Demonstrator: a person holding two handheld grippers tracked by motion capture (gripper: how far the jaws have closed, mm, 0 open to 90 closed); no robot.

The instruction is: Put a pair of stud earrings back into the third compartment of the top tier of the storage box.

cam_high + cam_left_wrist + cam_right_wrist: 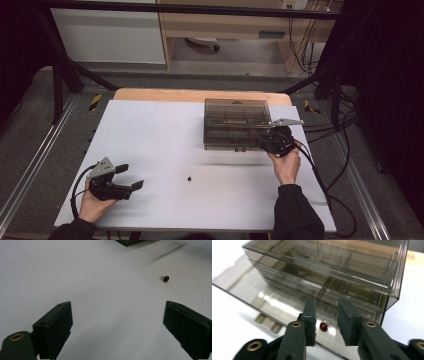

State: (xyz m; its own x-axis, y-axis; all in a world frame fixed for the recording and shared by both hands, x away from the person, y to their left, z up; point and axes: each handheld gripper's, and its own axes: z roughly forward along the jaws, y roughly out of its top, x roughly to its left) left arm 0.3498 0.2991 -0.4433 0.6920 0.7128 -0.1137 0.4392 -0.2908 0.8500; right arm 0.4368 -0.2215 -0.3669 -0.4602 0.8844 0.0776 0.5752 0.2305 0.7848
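Observation:
A smoky clear compartment box (235, 122) stands at the table's back right. My right gripper (266, 142) is at its front right corner. In the right gripper view its jaws (326, 305) stand a narrow gap apart, open, nothing between them, just above the box (324, 270). A small red part with thin wire legs (323, 326) lies under them on the clear flat panel at the box's front. Another small red part (189, 177) lies alone mid-table. My left gripper (130, 176) is at the near left, wide open (117, 307), with that part (166, 278) ahead to its right.
White sheet (150, 145) covers the wooden table. Cables (325, 190) trail off the right edge. A black frame post (57, 85) stands at the far left. The box's corner (130, 242) shows at the top of the left gripper view.

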